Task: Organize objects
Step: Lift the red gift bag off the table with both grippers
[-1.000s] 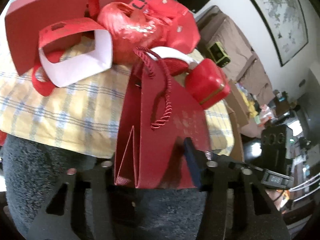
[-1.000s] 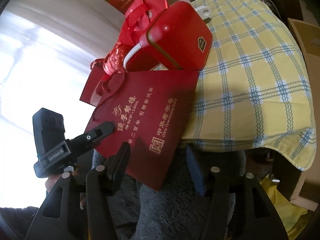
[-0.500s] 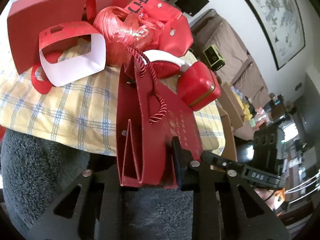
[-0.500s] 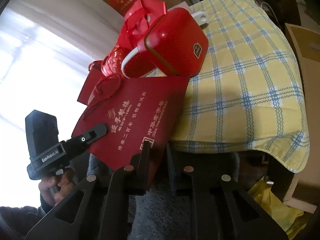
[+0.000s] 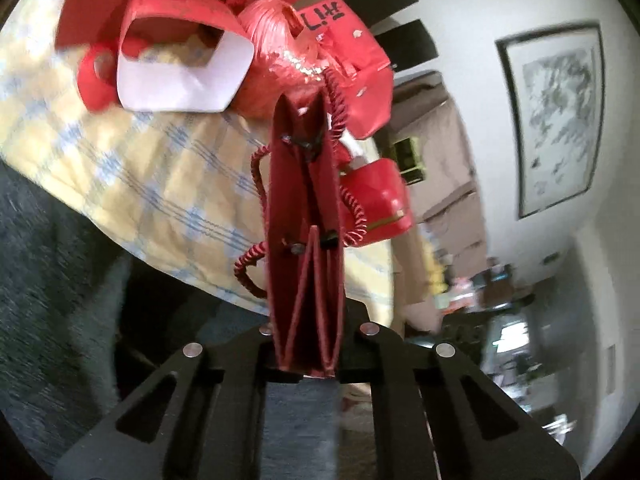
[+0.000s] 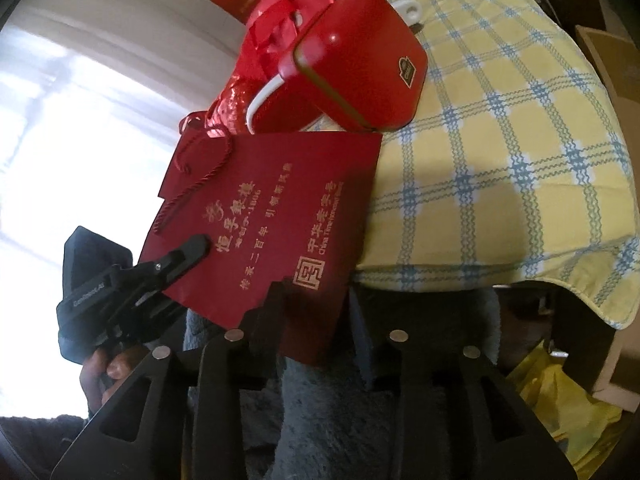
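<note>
A dark red paper gift bag (image 6: 272,216) with gold print and rope handles hangs over the front edge of the yellow checked tablecloth (image 6: 500,160). In the left wrist view the gift bag (image 5: 308,240) stands edge-on, folded flat. My left gripper (image 5: 308,356) is closing and its pads press on the bag's bottom edge; the left gripper (image 6: 198,244) also shows from the side, held by a hand. My right gripper (image 6: 316,320) is opening, with the bag's lower corner between its parted fingers and the right finger clear of the paper.
A red tin box (image 6: 360,68) leans on a white-rimmed red item behind the bag. A red raffia ball (image 5: 276,60), a red-and-white paper sleeve (image 5: 180,76) and other red boxes crowd the table's far side. Grey fleece (image 6: 340,420) lies below; a cardboard box (image 6: 612,60) stands right.
The left gripper rolled and closed, so the bag now stands edge-on and pinched flat. The right jaws closed on the bag's corner half a second ago and have parted again.
</note>
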Demonstrator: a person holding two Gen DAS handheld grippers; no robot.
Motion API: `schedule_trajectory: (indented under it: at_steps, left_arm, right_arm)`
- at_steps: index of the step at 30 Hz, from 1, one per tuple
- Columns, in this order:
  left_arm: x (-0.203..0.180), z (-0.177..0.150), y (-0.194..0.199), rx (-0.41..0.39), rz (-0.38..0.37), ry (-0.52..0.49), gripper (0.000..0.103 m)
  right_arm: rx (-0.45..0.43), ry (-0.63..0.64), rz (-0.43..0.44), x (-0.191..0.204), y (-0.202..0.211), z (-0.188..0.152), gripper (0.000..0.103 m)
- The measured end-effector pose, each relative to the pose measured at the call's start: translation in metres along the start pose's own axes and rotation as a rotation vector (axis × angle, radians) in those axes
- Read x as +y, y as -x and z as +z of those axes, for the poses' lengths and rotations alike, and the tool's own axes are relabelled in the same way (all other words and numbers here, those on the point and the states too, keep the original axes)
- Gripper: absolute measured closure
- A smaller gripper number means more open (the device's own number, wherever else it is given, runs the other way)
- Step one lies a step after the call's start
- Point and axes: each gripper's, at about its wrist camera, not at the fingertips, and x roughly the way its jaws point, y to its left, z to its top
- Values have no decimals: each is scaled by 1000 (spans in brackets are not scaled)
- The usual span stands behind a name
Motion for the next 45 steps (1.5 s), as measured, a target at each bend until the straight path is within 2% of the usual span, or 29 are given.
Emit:
schedule_trajectory:
  at_steps: [2,7,15,19,23,26,28,30,33,38,45]
  left_arm:
    - [11,2,0,-6,-59,85,95]
    - [20,4,-6,-16,-75,134,96]
    - [17,9,-14,-36,-108,152,97]
    - [12,11,-15,-57,-122,173,97]
    - [10,9,-15,-73,-113,193,97]
    - [10,9,-16,-78,-109,201,98]
    - [10,9,-14,-87,-101,205,98]
    - [12,9,-13,-92,-86,205,99]
    - [16,6,-12,-83,-84,210,100]
    - [-5,2,-8,-106,0,75,99]
    - [-28,-4,-1,-126,72,-44,99]
  right_arm:
    - [-3,-1,18,1,-2,0,60]
    - [-4,-16,49,-1,-4,-2,55]
    - [3,-82,129,-10,-5,0,50]
    - [25,-132,206,-15,-8,-4,49]
    - [26,-163,245,-17,-9,-5,48]
    - [46,-196,315,-18,-12,-7,55]
    - [32,-173,300,-15,-8,-7,60]
    - [4,-166,290,-12,-1,-4,72]
    - [-26,-174,290,-11,8,-2,82]
    - [-56,-103,214,13,5,0,84]
    - [-66,-90,202,14,7,-5,84]
